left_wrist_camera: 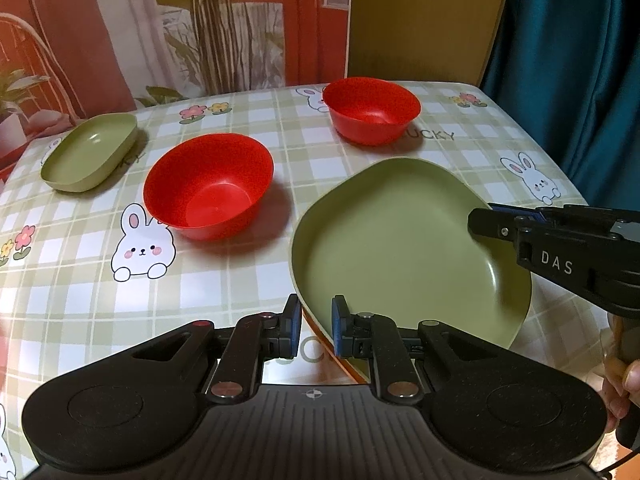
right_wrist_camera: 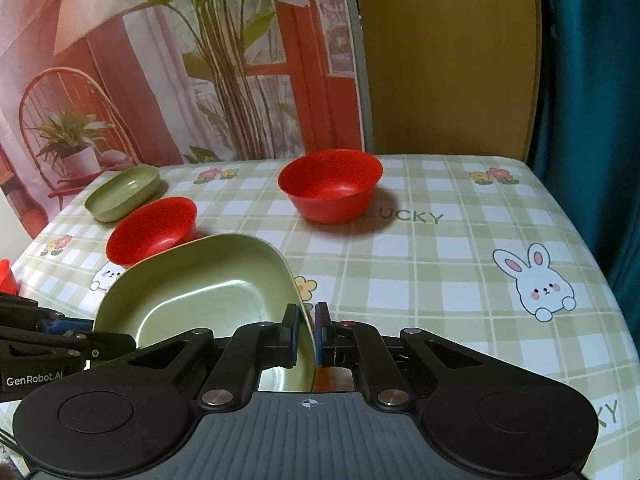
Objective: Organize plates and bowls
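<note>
A large green plate [left_wrist_camera: 400,240] is held tilted above the table; it also shows in the right wrist view [right_wrist_camera: 208,280]. My left gripper [left_wrist_camera: 316,324] has its pads either side of the plate's near rim, with a gap showing on the left pad. My right gripper [right_wrist_camera: 307,330] is shut on the plate's right rim and shows from the side in the left wrist view [left_wrist_camera: 484,222]. Two red bowls stand on the table, one near [left_wrist_camera: 208,188] [right_wrist_camera: 152,228] and one far [left_wrist_camera: 372,108] [right_wrist_camera: 330,184]. A smaller green plate [left_wrist_camera: 90,150] [right_wrist_camera: 122,190] lies at the far left.
The table [left_wrist_camera: 460,140] has a green checked cloth with rabbits and flowers. A printed backdrop and a wooden panel [right_wrist_camera: 440,52] stand behind it, and a teal curtain [left_wrist_camera: 568,60] hangs at the right. The table's right edge [right_wrist_camera: 592,248] curves close by.
</note>
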Available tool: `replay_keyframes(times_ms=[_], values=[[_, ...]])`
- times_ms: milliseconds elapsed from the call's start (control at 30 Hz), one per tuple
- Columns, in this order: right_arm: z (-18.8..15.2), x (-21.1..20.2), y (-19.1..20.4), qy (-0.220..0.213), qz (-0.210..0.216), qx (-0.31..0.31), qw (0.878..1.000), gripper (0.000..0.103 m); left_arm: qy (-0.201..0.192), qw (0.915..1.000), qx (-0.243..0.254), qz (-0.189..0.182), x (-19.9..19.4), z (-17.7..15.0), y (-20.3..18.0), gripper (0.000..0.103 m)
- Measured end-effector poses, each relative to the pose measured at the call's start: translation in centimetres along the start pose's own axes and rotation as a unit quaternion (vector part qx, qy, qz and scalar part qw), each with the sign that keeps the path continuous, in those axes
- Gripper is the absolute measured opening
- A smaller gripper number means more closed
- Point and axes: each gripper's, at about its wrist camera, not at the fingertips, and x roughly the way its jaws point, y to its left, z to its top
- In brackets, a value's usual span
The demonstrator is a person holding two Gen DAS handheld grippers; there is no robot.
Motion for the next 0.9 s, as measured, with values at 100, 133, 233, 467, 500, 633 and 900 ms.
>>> replay_keyframes(times_ms=[100, 133, 233, 467, 500, 633, 900], values=[[-0.2, 0.6, -0.6, 0.003, 0.001, 0.02, 1.0, 0.007, -0.003, 0.9999, 0.009, 0.003, 0.6, 0.0, -0.2, 0.017], [-0.3, 0.7, -0.8, 0.005, 0.001, 0.024, 1.0, 0.007, -0.001, 0.9999, 0.011, 0.004, 0.9, 0.1, -0.3, 0.017], [-0.6, 1.0, -0.8, 0.009, -0.003, 0.022, 1.0, 0.007, 0.003, 0.9997, 0.023, 0.008, 1.3, -0.1, -0.7, 0.017], [-1.3, 1.3, -1.2, 0.016, -0.001, 0.027, 1.0, 0.007, 0.0, 0.9992, 0.038, 0.014, 1.6, -0.4, -1.1, 0.017], [-1.3, 1.4, -1.1, 0.016, -0.002, 0.025, 1.0, 0.007, 0.0, 0.999, 0.04, 0.017, 1.6, -0.4, -1.2, 0.017], [-1.4, 1.7, -1.1, 0.019, 0.0, 0.026, 0.999, 0.007, -0.004, 0.9985, 0.049, 0.025, 1.6, -0.6, -1.4, 0.017], [-1.6, 1.8, -0.9, 0.023, -0.002, 0.019, 1.0, 0.007, -0.002, 0.9981, 0.053, 0.031, 2.1, -0.5, -1.3, 0.018]])
